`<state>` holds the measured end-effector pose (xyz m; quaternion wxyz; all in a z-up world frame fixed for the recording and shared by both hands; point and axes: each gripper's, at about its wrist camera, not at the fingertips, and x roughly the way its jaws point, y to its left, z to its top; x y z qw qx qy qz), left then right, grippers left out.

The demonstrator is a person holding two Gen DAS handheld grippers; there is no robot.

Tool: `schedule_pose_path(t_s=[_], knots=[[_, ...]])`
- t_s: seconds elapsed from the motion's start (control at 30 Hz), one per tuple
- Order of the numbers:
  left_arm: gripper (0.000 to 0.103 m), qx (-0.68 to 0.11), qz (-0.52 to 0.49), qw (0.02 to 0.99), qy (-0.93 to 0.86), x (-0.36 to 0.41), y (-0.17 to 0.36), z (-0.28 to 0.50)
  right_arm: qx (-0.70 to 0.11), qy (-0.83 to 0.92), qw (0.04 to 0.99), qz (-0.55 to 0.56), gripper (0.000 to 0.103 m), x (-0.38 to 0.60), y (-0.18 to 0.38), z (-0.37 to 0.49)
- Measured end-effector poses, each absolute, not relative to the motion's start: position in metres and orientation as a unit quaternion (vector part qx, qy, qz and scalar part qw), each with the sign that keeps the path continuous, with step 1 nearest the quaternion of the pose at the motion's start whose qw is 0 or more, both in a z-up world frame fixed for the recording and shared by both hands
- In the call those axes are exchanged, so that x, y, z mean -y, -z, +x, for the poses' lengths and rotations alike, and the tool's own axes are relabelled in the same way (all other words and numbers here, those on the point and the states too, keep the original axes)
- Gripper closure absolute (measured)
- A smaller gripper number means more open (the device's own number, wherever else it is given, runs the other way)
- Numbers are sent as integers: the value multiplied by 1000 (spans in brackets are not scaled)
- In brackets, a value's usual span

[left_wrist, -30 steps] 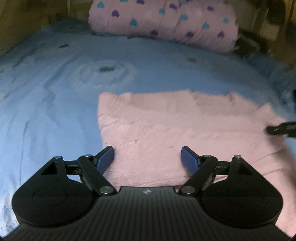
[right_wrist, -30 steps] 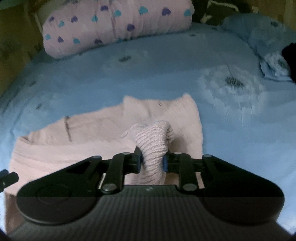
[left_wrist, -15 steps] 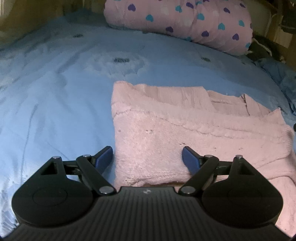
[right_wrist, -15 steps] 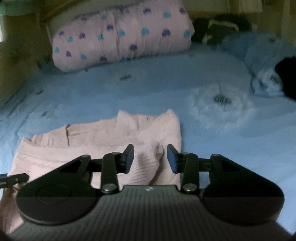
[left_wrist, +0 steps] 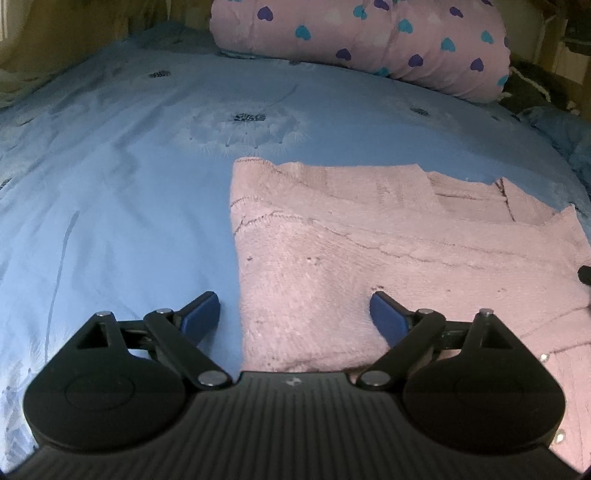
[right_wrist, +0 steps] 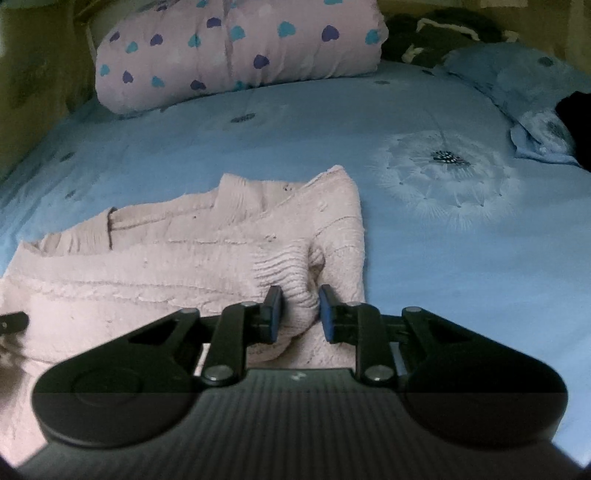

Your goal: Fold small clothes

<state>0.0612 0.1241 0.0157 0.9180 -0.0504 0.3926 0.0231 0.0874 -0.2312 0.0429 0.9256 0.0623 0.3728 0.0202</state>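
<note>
Sweater (right_wrist: 177, 266) lies on the bed (right_wrist: 424, 258); your right gripper (right_wrist: 298, 314) is closing on a bunched fold, left gripper (left_wrist: 291, 314) opening, empty over its corner, so pinch deep before lifting

Pale pink knitted sweater (left_wrist: 369, 258): right part cut off by the frame edge in the left wrist view; near edge hidden beneath the left gripper (left_wrist: 295, 314) body. In the right wrist view its left end runs off frame, and the fold between the closing right gripper (right_wrist: 298, 314) pads is partly hidden by them.

Dark object (right_wrist: 574, 125), far right of the right gripper: cut off, unidentifiable.

Dark bundle (right_wrist: 439, 33) behind the heart-print pink bedding roll (right_wrist: 236, 55): dim, unclear.
</note>
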Motion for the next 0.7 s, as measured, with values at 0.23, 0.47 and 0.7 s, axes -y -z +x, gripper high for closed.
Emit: schedule_pose_path(t_s=[0.23,0.47,0.7], knots=[[11,-388,-47,920,-16,-121,-36,28,-350,-27,933,83,72,232,-64,50],[11,-382,-61,922,3,-109,-64,-24,-322,-80,942,43,61,220,-95,-17],[11,-374,-37,926,34,-84,-92,-81,-325,-133,936,-1,61,202,-110,-84]])
